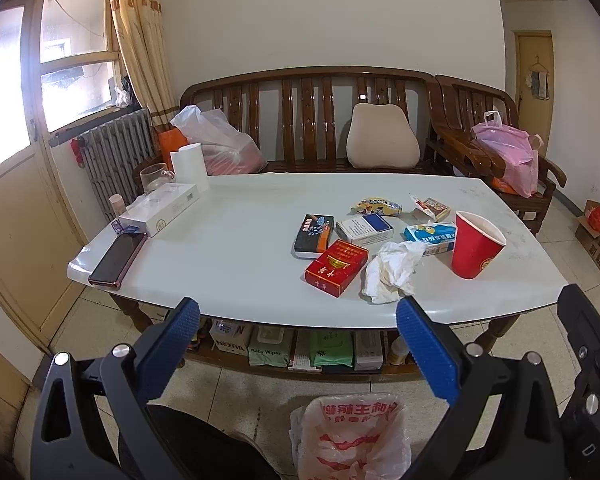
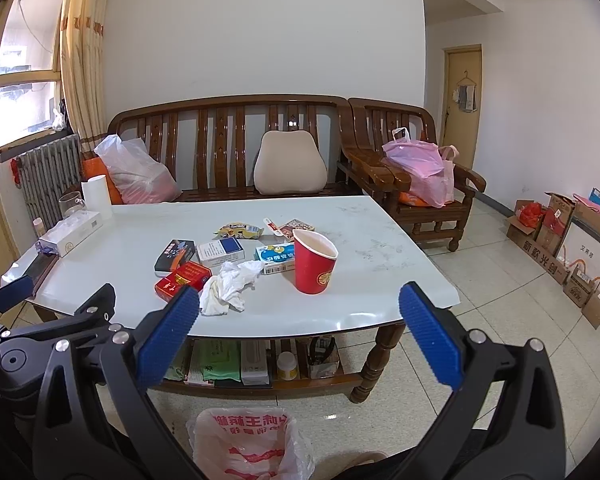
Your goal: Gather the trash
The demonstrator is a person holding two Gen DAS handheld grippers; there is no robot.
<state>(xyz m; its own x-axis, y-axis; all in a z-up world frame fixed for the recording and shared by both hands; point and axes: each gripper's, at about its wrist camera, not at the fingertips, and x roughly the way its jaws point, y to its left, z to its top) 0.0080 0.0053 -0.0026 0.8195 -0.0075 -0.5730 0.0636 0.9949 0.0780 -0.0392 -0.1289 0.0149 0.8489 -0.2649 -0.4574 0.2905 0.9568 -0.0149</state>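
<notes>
I am holding both claws wide and empty at the near edge of the bench, above the lined trash bag on the floor. The crumpled tissue is lying straight ahead of my left claw. My right claw is facing the red cup, standing upright just right of that tissue, so I am judging the left the nearer one for the tissue.

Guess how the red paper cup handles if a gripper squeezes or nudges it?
The red paper cup probably tips easily: it stands upright, taller than its base is wide. Its thin open rim suggests the wall would crush under a hard pinch. No liquid is visible inside, so it is likely light and would slide on the glossy white table.
</notes>
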